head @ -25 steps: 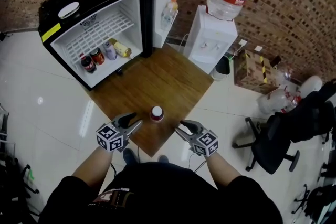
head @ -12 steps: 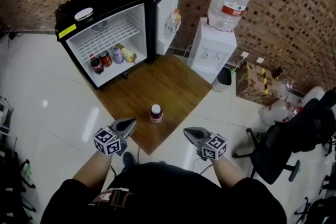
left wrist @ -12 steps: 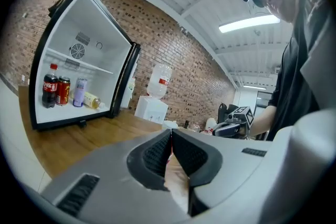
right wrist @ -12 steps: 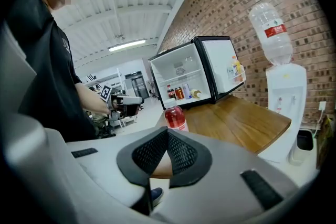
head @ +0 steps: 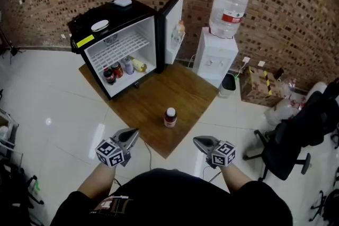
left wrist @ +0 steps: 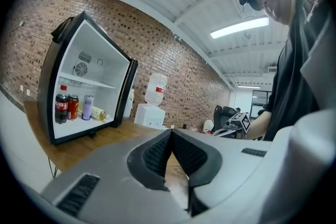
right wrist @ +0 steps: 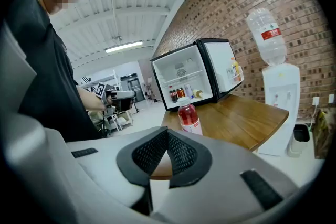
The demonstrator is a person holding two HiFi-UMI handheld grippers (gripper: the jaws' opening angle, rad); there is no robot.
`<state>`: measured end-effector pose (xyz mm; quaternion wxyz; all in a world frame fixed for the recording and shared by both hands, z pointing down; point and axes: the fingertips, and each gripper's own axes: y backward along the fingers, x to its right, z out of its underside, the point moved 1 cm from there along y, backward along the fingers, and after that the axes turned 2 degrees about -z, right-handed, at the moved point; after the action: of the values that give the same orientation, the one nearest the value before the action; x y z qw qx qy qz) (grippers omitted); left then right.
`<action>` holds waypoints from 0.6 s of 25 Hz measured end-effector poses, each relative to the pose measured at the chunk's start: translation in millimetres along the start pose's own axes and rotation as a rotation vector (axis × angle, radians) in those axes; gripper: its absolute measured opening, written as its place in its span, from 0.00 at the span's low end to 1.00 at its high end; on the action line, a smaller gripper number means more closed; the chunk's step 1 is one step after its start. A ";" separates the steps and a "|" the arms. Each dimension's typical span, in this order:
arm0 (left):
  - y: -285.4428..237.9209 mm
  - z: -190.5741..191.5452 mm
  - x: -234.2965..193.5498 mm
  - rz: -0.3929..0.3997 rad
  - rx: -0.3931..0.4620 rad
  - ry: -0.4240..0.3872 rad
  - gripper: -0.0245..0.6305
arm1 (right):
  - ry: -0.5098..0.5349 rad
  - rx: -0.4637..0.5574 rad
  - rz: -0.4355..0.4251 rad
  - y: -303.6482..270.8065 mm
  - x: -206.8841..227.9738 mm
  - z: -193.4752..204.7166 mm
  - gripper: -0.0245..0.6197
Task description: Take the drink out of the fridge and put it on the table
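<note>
Wooden table (head: pixel 175 87) in the head view carries the red drink bottle (head: pixel 170 117), upright near its front corner and well clear of the open fridge (head: pixel 122 45), so the task looks done; the left gripper (head: pixel 132 133) and right gripper (head: pixel 198 140) hang off the table's edge, apart from the bottle. The left gripper view shows its fingers (left wrist: pixel 155 152) clenched on nothing, with other drinks (left wrist: pixel 79 107) left in the fridge. The right gripper view shows fingers (right wrist: pixel 181 153) pressed together and empty, the bottle just ahead, a water dispenser (right wrist: pixel 275 76) beside the table, and nothing in the way.
</note>
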<state>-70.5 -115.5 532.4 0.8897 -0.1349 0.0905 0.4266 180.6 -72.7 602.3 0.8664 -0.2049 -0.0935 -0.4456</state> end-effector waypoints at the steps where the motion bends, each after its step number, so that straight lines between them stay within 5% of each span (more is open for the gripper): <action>1: 12.9 -1.7 -1.7 0.014 0.005 -0.003 0.04 | -0.005 0.003 0.018 -3.8 -9.4 0.3 0.04; 8: 104.8 -3.6 -8.5 0.129 0.006 -0.024 0.04 | -0.039 0.071 0.158 -34.6 -94.2 -4.8 0.04; 15: 169.0 -2.6 3.1 0.167 0.053 0.028 0.04 | -0.006 0.097 0.166 -33.2 -176.9 -9.8 0.04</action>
<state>-201.1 -12.7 501.5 0.8529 -0.1091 0.1252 0.4949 50.0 35.6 541.6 0.9090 -0.1713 -0.1004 -0.3664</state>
